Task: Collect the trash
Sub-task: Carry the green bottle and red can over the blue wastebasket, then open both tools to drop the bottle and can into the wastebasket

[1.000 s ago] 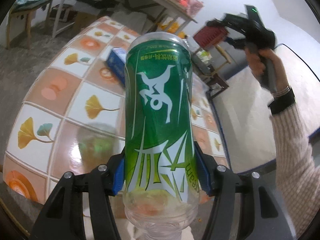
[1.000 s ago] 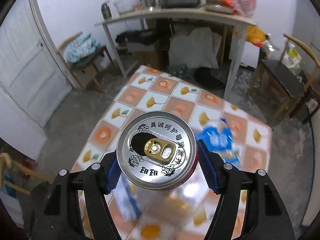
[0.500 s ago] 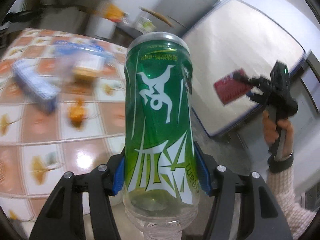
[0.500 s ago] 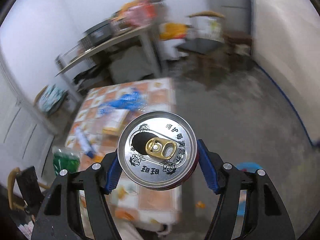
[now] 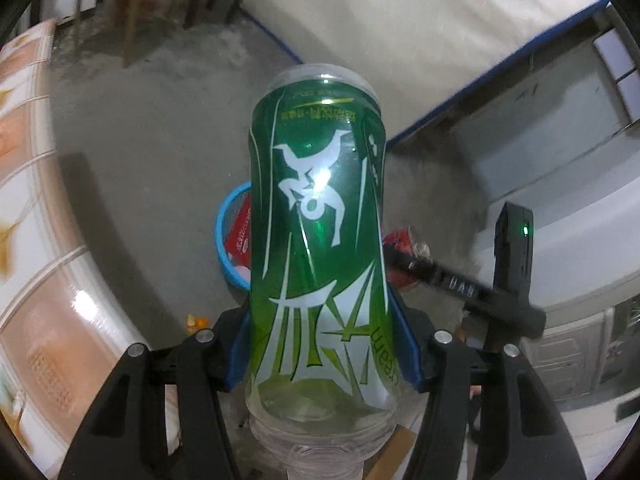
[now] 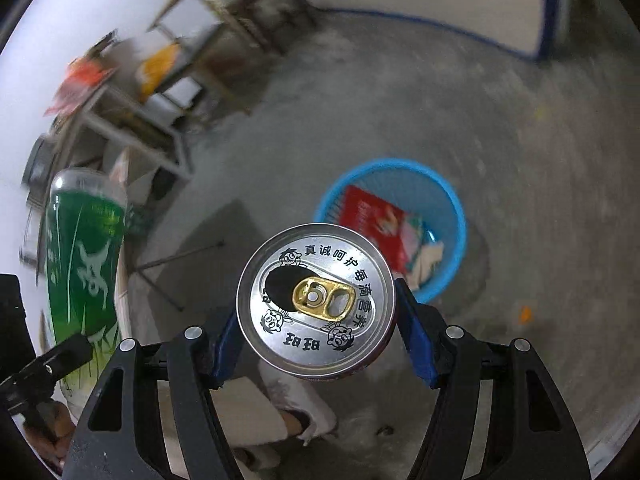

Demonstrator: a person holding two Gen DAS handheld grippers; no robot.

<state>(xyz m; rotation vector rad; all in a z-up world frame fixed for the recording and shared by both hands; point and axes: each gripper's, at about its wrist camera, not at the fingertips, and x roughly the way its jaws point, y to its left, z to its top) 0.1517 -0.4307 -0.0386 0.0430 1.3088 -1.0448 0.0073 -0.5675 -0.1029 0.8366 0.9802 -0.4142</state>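
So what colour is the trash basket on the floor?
Bright blue basket, clearest in the right wrist view.

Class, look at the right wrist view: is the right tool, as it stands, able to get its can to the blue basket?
Probably yes: the right tool grips the can, and only bare floor lies between it and the open-topped blue basket.

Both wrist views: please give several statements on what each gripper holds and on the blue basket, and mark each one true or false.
1. The left gripper is shut on a green bottle. True.
2. The right gripper is open and holds nothing. False: it is shut on a silver-topped can.
3. The blue basket stands on the floor. True.
4. The blue basket has nothing in it. False: a red package and some paper lie inside.
5. The can's pull tab is gone. False: a gold tab is on the lid.
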